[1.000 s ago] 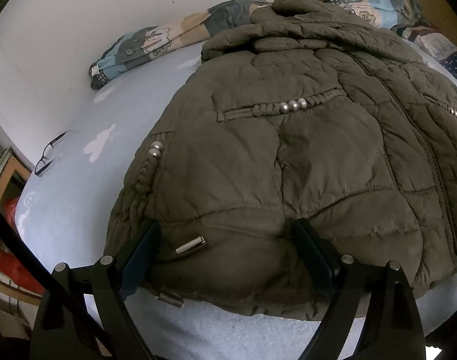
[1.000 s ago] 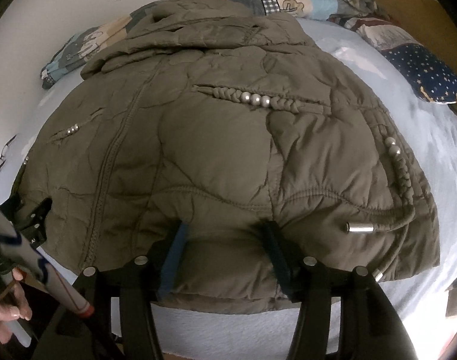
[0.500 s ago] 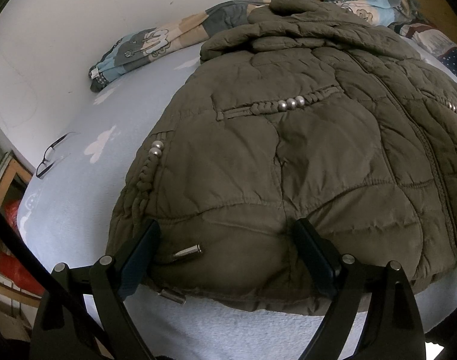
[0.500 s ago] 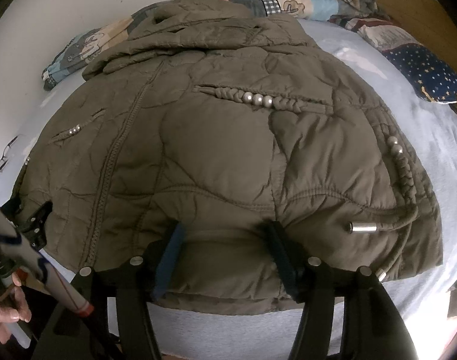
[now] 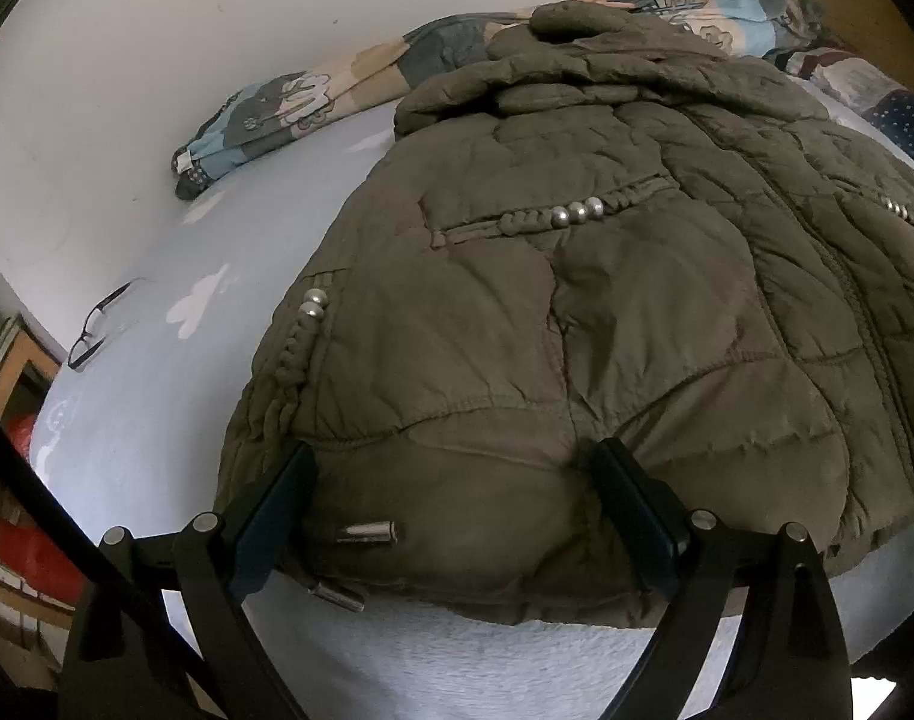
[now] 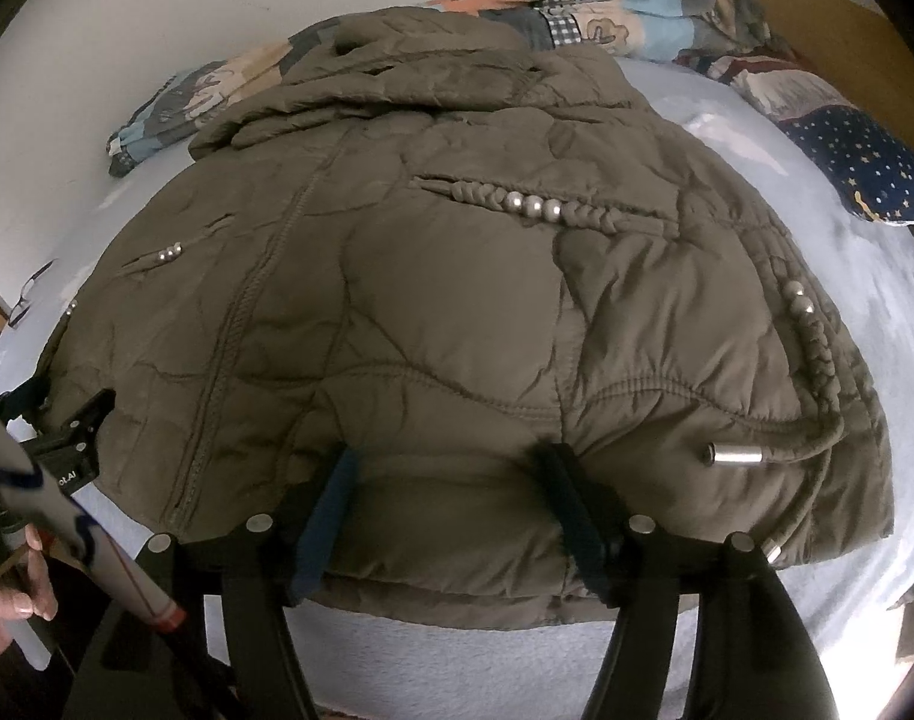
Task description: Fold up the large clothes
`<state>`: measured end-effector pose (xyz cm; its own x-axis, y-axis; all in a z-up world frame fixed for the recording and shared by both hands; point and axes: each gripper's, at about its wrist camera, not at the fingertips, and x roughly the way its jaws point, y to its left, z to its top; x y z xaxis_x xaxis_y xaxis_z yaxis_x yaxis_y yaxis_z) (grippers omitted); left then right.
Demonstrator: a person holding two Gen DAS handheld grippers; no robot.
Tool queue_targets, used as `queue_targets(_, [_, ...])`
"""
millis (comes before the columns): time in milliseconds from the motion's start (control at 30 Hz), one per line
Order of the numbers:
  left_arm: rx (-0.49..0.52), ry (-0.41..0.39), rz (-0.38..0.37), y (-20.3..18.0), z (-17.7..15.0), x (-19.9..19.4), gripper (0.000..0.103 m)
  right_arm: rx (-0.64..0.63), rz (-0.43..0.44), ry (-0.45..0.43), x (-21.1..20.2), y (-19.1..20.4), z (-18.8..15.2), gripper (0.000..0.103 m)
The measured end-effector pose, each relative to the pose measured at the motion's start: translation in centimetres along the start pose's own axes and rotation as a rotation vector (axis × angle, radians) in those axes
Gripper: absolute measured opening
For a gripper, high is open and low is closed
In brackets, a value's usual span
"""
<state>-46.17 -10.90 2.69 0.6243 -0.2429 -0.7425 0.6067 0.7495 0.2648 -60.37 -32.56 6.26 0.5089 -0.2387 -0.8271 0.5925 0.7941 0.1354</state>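
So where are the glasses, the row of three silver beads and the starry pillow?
glasses [image 5: 99,324]: left wrist view, on the dark frame, lying on the sheet.
three silver beads [image 6: 533,204]: right wrist view, on the middle bead of the jacket's braid.
starry pillow [image 6: 865,165]: right wrist view, on its dark blue face.

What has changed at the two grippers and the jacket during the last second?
The right gripper has just been opening its jaws, which now stand wider on the near hem of the olive jacket, the fabric still between them. The left gripper widened slightly. Both hands, the jacket and the glasses stayed in place.
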Motion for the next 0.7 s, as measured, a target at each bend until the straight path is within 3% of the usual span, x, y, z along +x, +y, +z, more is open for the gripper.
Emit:
queue_targets(200, [0.006,0.019,-0.045,1.2,0.9,-1.2,0.093,0.028,0.041,-0.010,-1.7,-0.7,-0.1,0.070])
queue_targets(300, [-0.068,-0.054,-0.028,3.5,1.4,-2.9,0.093,0.074,0.020,-0.088,-3.8,-2.3,0.0,0.071])
queue_targets(400, [-0.158,-0.072,0.015,6.2,1.6,-3.3,0.093,0.192,-0.034,-0.163,-6.0,-5.6,0.0,0.072])
queue_targets(567, [-0.321,0.033,0.004,10.8,0.7,-1.0,0.093,0.446,-0.089,-0.258,-9.3,-11.9,-1.1,0.079])
queue_targets(700, [-0.468,0.119,-0.080,13.7,-0.6,0.8,0.093,0.649,-0.052,-0.254,-9.7,-16.5,-2.6,0.080])
